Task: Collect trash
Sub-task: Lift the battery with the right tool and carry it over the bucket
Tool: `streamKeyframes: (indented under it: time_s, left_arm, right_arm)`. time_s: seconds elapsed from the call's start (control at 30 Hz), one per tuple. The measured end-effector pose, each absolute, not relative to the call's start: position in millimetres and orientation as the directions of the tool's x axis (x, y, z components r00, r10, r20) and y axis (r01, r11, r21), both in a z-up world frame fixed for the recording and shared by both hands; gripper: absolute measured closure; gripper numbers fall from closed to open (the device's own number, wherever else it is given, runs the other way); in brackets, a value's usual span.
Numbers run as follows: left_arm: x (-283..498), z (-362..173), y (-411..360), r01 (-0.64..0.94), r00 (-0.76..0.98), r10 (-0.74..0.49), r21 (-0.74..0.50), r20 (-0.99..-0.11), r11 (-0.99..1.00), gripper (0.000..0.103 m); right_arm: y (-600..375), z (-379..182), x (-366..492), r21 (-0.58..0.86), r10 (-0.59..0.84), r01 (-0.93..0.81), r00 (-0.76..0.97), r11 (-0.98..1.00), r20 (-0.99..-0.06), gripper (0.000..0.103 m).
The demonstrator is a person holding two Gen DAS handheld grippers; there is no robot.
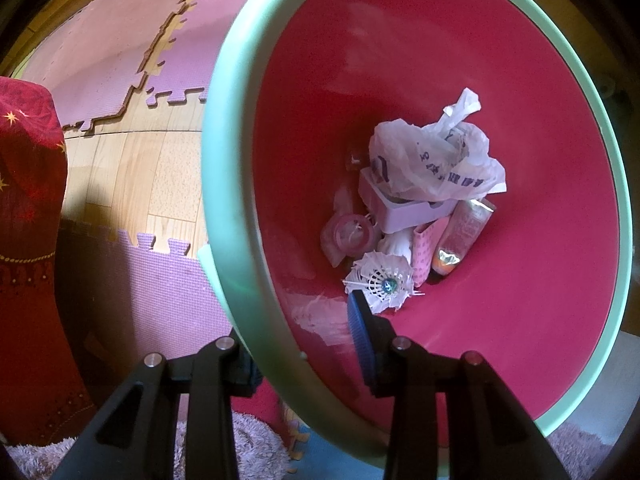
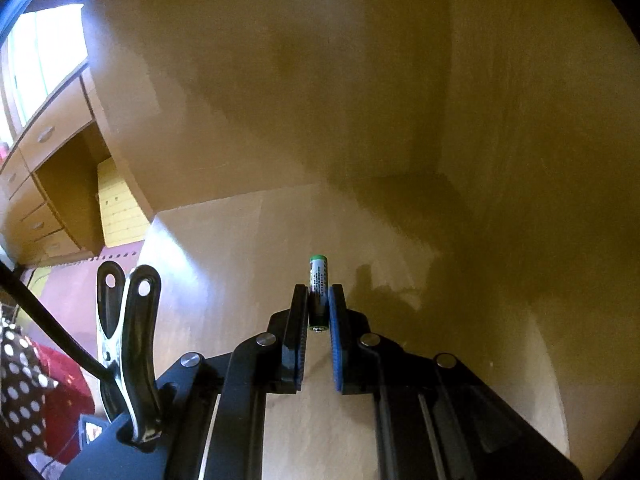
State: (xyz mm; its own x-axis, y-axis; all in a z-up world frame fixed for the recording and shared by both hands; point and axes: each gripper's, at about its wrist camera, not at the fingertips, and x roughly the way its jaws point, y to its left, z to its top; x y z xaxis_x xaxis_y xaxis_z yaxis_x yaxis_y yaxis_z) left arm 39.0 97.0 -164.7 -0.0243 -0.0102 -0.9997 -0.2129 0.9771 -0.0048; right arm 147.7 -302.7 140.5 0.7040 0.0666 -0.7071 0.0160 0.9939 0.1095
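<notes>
Holding the bin (image 1: 224,184) by its mint rim with our left claw (image 1: 304,344) clamped on it, so the mouth stays up for drops. Our right claw (image 2: 318,304) is pinched tight on a small battery (image 2: 319,280), lifted clear above the wooden surface (image 2: 248,248), likely headed for the bin with the bag (image 1: 432,160) and shuttlecock (image 1: 380,284).

Black linkage jaws, blue ribbed pads (image 2: 335,344), silver rivets (image 2: 266,339).

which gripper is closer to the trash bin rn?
Left. The left gripper is clamped on the trash bin rim, one finger inside, one outside. The right gripper holds a battery over a wooden surface; no bin shows in its view.
</notes>
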Motion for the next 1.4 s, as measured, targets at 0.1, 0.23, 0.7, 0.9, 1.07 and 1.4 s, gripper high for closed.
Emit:
streamKeyframes:
  time_s: [0.1, 0.23, 0.7, 0.9, 1.07, 1.4]
  left_arm:
    - [39, -164, 97, -0.215, -0.024, -0.008, -0.002, -1.000, 0.977, 0.064]
    - [39, -164, 97, -0.215, -0.024, -0.008, -0.003, -1.000, 0.977, 0.064]
    - [40, -165, 96, -0.214, -0.025, -0.005, 0.000, -1.000, 0.977, 0.064]
    - [40, -165, 96, -0.215, -0.026, -0.005, 0.001, -1.000, 0.977, 0.065]
    - [39, -165, 96, -0.215, -0.024, -0.005, 0.001, -1.000, 0.977, 0.065]
    - [40, -164, 97, -0.216, -0.022, -0.009, -0.004, -1.000, 0.976, 0.065]
  right_arm:
    - [-299, 135, 140, 0.084, 0.052, 0.010, 0.707, 0.996, -0.705, 0.092]
    - [-293, 127, 132, 0.079, 0.051, 0.009, 0.700, 0.997, -0.712, 0.092]
    - [-257, 130, 91, 0.140, 0.156, -0.081, 0.707, 0.987, -0.689, 0.092]
    - [-237, 134, 74, 0.165, 0.199, -0.117, 0.710, 0.979, -0.676, 0.092]
    - [-218, 135, 60, 0.172, 0.223, -0.145, 0.705, 0.974, -0.673, 0.092]
    - [-178, 123, 34, 0.135, 0.241, -0.206, 0.684, 0.969, -0.689, 0.092]
